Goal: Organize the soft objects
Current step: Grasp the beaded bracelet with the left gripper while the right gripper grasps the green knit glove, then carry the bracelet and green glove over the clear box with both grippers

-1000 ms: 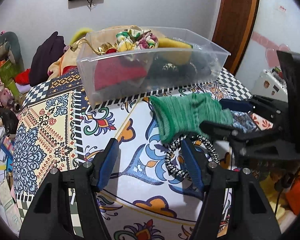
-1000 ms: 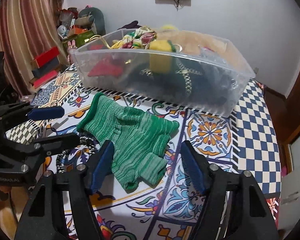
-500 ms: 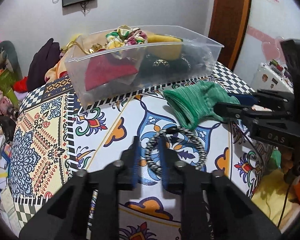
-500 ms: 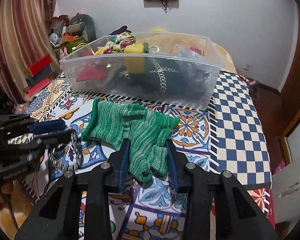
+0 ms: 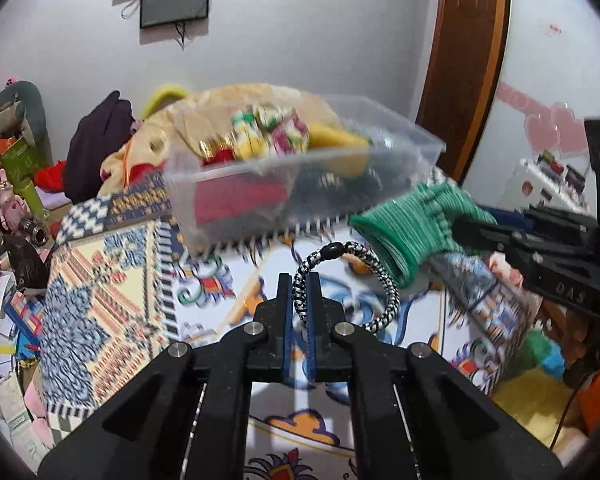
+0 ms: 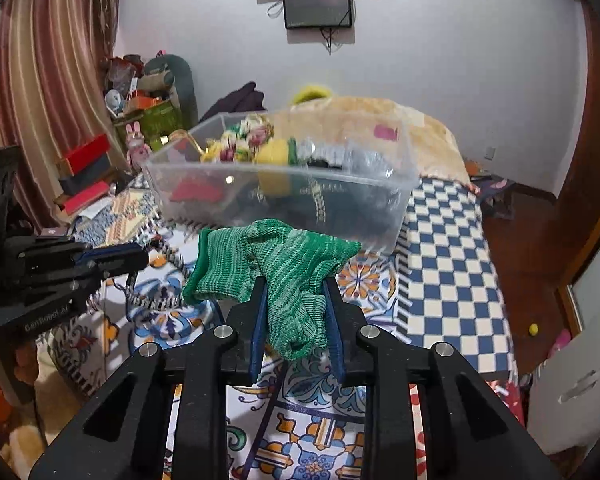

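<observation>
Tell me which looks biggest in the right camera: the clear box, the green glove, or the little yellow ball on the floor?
1. Clear box
2. Green glove, though it's nearer the camera, so it looks bigger than it really is
3. Yellow ball, tiny and far away

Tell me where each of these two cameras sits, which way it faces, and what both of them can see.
Left wrist: rides the left gripper, looking forward along its fingers, shut on the braided cord loop; the right gripper shows at its right.
Right wrist: rides the right gripper, shut on the green glove; the left gripper shows at its left.
Both share: clear bin, glove, loop, patterned cloth.
</observation>
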